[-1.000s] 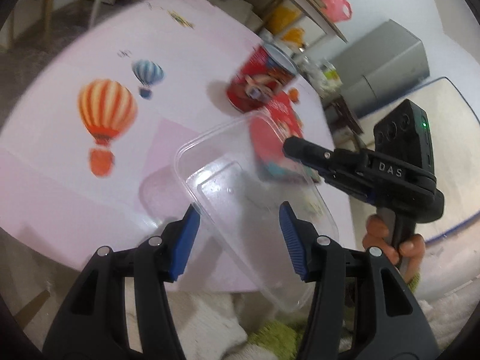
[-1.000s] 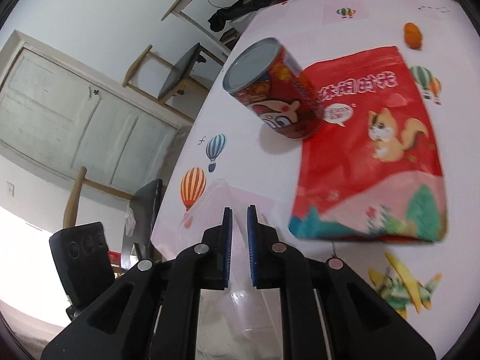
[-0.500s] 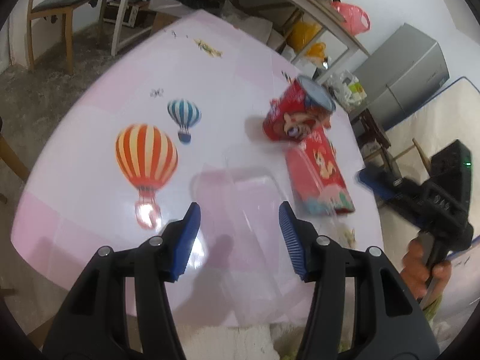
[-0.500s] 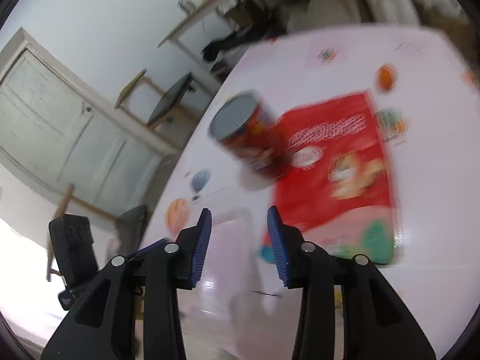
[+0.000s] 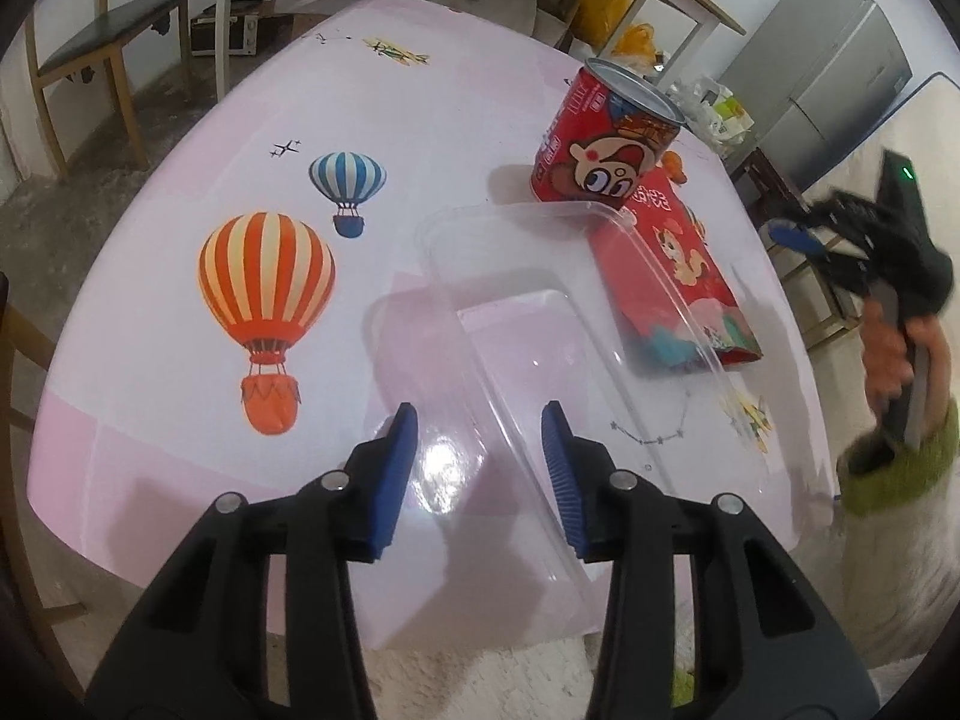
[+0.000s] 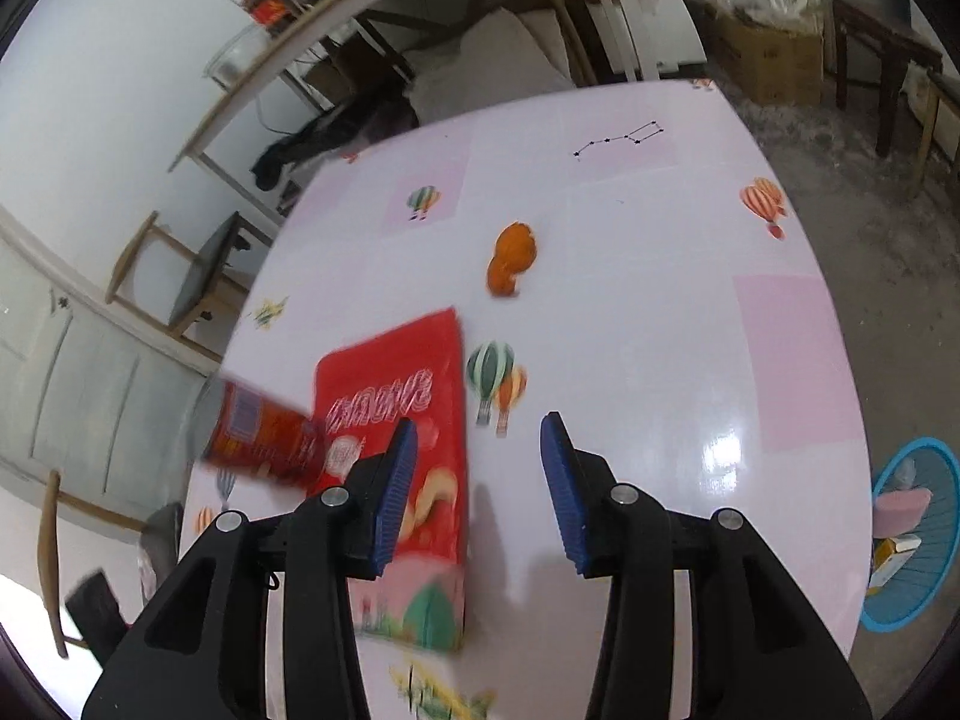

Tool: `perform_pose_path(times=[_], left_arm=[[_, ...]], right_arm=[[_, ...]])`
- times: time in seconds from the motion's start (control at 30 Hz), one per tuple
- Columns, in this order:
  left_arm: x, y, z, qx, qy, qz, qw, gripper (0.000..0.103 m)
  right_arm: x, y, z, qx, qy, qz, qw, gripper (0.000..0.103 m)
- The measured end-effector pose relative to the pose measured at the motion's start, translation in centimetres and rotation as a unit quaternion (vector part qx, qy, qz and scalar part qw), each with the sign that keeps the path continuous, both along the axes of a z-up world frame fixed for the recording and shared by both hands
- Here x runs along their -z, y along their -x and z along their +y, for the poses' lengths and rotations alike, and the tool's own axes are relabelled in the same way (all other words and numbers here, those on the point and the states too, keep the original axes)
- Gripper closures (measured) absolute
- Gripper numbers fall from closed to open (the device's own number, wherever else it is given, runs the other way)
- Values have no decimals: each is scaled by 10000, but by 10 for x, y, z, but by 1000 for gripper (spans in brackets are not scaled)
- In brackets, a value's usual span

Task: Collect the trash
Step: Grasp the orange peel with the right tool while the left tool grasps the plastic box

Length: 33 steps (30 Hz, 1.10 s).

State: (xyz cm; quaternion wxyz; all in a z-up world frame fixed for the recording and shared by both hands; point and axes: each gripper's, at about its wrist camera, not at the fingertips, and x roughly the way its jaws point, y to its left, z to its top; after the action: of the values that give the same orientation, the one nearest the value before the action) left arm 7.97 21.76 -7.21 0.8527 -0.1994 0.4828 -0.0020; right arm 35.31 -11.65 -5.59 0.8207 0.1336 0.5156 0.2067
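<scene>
one clear plastic tray point(image 5: 576, 324) on table, beside red can point(image 5: 606, 144).

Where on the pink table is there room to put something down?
The right side of the table is bare past the orange peel and the red snack bag. In the left view, the printed-balloon side is bare too. It is crowded where the clear tub, red can and bag sit together.

On my right wrist view the red snack bag point(image 6: 399, 450) carries large white Chinese characters, too blurred for me to read. The red can point(image 5: 603, 141) has small white characters near its rim, also illegible to me.
</scene>
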Motion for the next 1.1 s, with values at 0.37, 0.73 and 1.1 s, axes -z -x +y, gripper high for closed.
perform_pose_path(times=[0.37,0.73,1.1], left_arm=[[0,-11,-5,90,-299,-30,9995,67],[2,-13,0,99,-233,-28,9997,76],[2,-14,1,49,-240,8,9997,82]], right_arm=[[29,-86,42,122,690,-63,9975,61],[44,-101,55,121,969,-51,9952,73],[48,-99,49,52,893,-58,9960,90]])
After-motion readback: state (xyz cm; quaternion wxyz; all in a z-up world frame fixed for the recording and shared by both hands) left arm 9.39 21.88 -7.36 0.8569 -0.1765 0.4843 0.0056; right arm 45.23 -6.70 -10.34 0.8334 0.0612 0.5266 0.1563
